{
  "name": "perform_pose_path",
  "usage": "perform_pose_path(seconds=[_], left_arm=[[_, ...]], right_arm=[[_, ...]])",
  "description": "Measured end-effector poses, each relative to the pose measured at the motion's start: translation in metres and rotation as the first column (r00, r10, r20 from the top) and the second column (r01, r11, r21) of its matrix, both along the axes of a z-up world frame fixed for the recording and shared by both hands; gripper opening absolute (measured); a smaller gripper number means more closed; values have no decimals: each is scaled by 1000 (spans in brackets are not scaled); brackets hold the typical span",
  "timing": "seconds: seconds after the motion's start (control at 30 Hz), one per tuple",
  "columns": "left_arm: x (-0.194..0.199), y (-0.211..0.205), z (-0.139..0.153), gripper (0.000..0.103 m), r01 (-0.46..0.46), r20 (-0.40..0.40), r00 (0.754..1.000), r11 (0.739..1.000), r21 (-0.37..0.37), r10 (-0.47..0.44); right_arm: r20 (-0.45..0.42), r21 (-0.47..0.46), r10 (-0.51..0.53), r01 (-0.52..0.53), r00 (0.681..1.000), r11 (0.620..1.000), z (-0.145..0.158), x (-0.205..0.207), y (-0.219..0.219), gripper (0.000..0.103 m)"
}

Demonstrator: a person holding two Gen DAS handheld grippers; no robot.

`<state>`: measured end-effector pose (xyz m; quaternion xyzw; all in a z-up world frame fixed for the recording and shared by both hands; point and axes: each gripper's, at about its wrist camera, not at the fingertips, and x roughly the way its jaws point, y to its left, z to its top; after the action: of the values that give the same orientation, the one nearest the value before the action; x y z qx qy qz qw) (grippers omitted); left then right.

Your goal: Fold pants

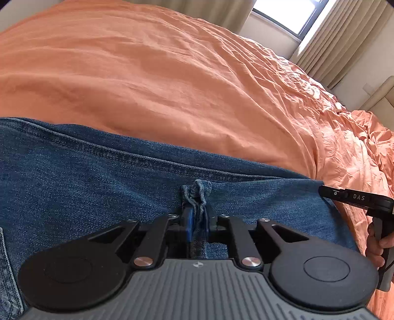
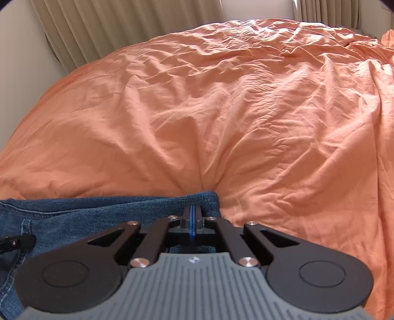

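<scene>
Blue denim jeans [image 1: 98,177] lie flat on an orange bedsheet [image 1: 172,73]. My left gripper [image 1: 197,221] is shut on a bunched ridge of denim that stands up between its blue pads. At the jeans' right end, a hand [image 1: 376,243] holds my right gripper [image 1: 323,191], seen from the side. In the right wrist view, my right gripper [image 2: 192,220] is shut, with its pads pressed together over the jeans' [image 2: 73,216] right edge. No cloth shows between these pads. The tip of my left gripper [image 2: 17,242] pokes in at the left edge.
The wrinkled orange sheet [image 2: 221,110] covers the whole bed beyond the jeans. Beige curtains [image 2: 110,24] hang behind the bed, beside a window [image 1: 290,14]. Pale padded furniture [image 1: 379,96] stands at the far right.
</scene>
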<state>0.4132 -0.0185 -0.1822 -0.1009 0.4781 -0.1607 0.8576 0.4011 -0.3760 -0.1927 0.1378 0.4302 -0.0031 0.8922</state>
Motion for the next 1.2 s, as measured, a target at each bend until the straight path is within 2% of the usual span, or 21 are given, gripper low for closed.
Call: perform_pose_path(seconds=[0.03, 0.07, 0.1, 0.2, 0.3, 0.37, 0.5, 0.57, 0.63, 0.7, 0.77, 0.83, 0.97, 1.07, 1.13, 1.17, 1.2], left_arm=[[-2, 0, 4, 21, 0, 5, 1000, 1000, 9, 0], [-6, 0, 10, 30, -4, 14, 1000, 999, 34, 4], [-11, -1, 16, 34, -6, 26, 1000, 998, 56, 4], [-37, 0, 35, 42, -1, 92, 996, 997, 72, -6], [-68, -1, 49, 42, 27, 116, 993, 998, 50, -33], [-87, -8, 54, 41, 46, 124, 991, 997, 65, -54], [-117, -27, 43, 23, 83, 101, 990, 985, 154, -99], [-124, -31, 31, 19, 84, 72, 992, 977, 196, -100], [-126, -33, 22, 17, 81, 67, 993, 972, 221, -99], [-122, -34, 15, 11, 67, 43, 996, 970, 232, -79], [-120, -37, 10, 6, 61, 26, 997, 967, 249, -70], [-120, -41, 4, 5, 66, 26, 997, 960, 272, -76], [-123, -41, -1, 5, 36, 29, 999, 967, 253, -44], [-126, -39, 6, 5, 13, 31, 999, 972, 236, -20], [-132, -35, 14, 6, 20, 44, 999, 973, 229, -31], [-136, -32, 19, 11, 23, 54, 998, 975, 223, -36], [-141, -29, 25, 25, 23, 69, 997, 974, 226, -39]], right_arm=[[14, -16, 16, -15, 1000, 1000, 7, -7, 2, 0], [31, -28, 37, -36, 999, 999, 14, -17, 4, 0], [48, -36, 54, -52, 997, 998, 23, -31, 6, 0], [66, -30, 71, -69, 995, 997, 39, -76, 7, 2], [99, -27, 61, -59, 993, 998, 48, -126, 11, 2], [113, -53, 48, -42, 992, 998, 48, -153, 17, 2], [106, -49, 5, 0, 994, 999, 36, -186, 25, 2], [103, -58, -2, 8, 995, 998, 24, -195, 28, 2], [85, -12, -19, 20, 996, 1000, 5, -199, 25, 1], [81, 8, -28, 28, 996, 1000, -10, -200, 24, 0], [89, -12, -15, 16, 996, 1000, -15, -199, 26, 0], [90, -27, 5, -2, 996, 1000, -18, -197, 28, 0], [112, -22, 7, -5, 994, 1000, -24, -200, 27, 0], [125, -79, 49, -39, 991, 996, -16, -201, 31, 0], [138, -120, 84, -68, 987, 990, -8, -204, 34, 0], [143, -138, 103, -83, 984, 987, -2, -206, 36, 0], [158, -148, 119, -96, 980, 984, 7, -209, 37, 5]])
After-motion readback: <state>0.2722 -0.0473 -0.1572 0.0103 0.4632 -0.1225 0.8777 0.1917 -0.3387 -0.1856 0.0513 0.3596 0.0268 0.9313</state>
